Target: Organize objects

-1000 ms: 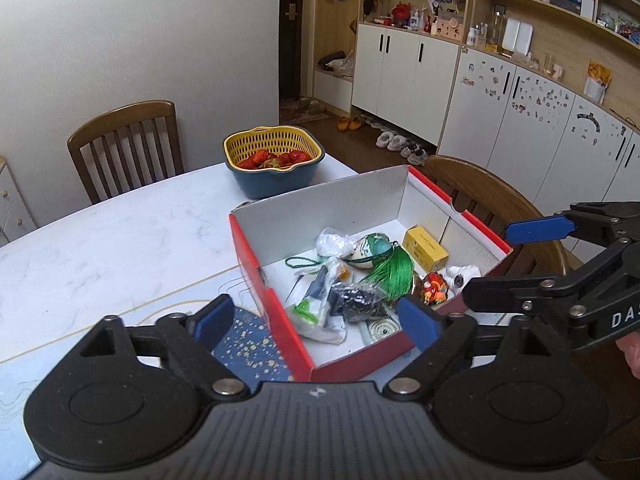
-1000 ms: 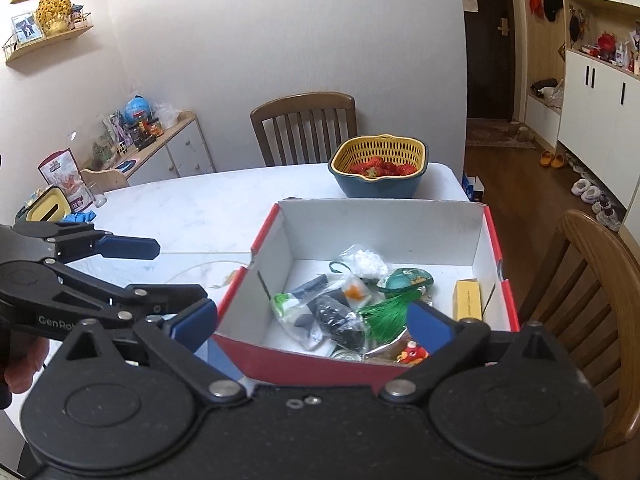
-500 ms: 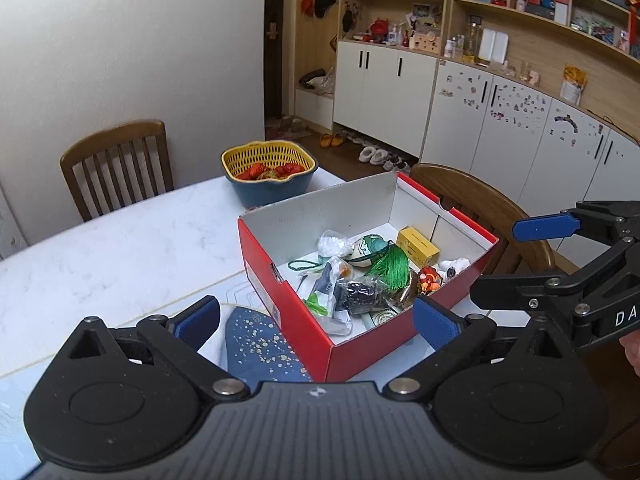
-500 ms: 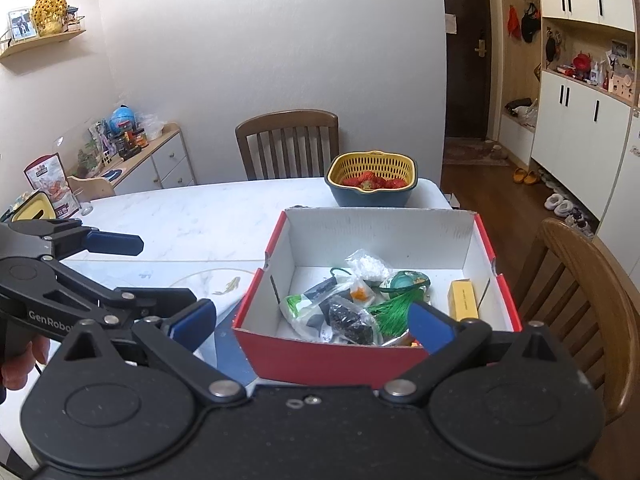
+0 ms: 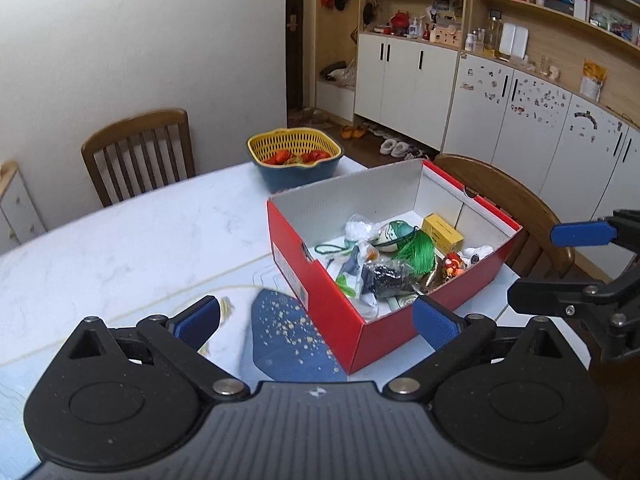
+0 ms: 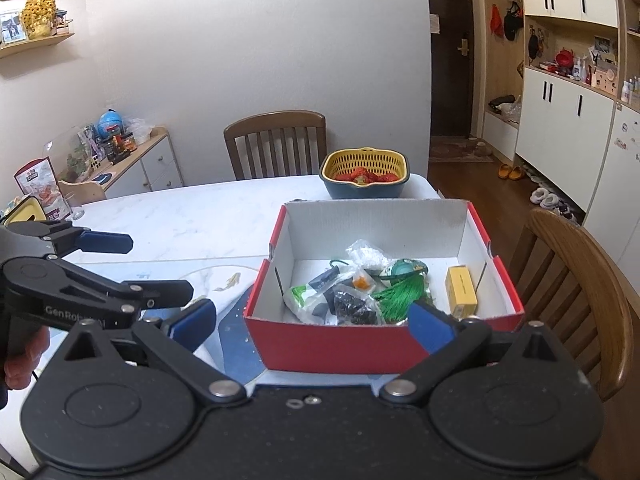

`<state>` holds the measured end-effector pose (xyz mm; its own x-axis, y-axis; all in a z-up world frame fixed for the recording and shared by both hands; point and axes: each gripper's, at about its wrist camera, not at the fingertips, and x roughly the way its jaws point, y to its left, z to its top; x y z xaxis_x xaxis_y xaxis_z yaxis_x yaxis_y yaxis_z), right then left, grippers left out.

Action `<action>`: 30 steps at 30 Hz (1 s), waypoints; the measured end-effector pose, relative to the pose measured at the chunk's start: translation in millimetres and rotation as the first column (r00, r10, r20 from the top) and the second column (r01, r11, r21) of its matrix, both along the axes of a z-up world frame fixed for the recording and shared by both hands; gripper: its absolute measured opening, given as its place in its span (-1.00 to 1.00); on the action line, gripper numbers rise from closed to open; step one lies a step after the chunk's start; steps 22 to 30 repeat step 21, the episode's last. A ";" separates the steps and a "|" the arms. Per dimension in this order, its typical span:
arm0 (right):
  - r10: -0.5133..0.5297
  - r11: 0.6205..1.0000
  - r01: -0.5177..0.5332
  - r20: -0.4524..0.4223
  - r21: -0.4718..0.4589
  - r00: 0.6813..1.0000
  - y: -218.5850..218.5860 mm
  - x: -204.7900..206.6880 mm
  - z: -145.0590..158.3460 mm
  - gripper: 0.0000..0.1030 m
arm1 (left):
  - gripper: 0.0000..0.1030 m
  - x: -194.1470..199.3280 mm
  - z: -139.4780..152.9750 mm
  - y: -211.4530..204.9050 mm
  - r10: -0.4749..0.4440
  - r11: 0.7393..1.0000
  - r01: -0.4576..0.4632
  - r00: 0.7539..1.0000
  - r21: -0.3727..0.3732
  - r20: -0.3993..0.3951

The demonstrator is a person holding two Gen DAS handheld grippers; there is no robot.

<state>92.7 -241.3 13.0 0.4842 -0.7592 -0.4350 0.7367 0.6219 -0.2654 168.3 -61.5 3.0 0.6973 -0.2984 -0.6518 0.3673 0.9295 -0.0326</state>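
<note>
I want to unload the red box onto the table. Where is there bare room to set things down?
The white table is bare from the red box leftward, up to the wooden chair. The basket of red fruit crowds the strip behind the box. Inside, clutter fills the front; only the floor along the back wall, behind the yellow carton, is bare.

The shoebox (image 6: 340, 344) is red outside with a plain white lining. Inside it lie a bright green tassel (image 6: 400, 296), a yellow carton (image 6: 462, 292), a black packet (image 6: 354, 306) and a white-and-green wrapper (image 6: 306, 300). The counter (image 5: 132, 248) is white marble with faint grey veins. On it lies a navy mat (image 5: 288, 336) speckled with gold. The strainer basket (image 6: 366, 164) is yellow, set in a dark blue bowl (image 6: 362, 190). Both grippers are black with blue pads (image 5: 434, 322).
</note>
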 end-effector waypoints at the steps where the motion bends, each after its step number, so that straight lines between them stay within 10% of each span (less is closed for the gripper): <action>1: -0.006 1.000 0.006 0.000 0.001 1.000 0.6 -0.1 -1.0 0.98 | 1.00 0.5 -0.5 1.9 -0.001 1.000 0.001 1.000 -0.005 -0.005; 30: -0.047 0.998 0.047 0.000 0.028 0.999 5.4 0.4 -9.9 0.98 | 1.00 0.8 -2.5 8.7 0.000 1.000 0.000 1.000 -0.013 0.001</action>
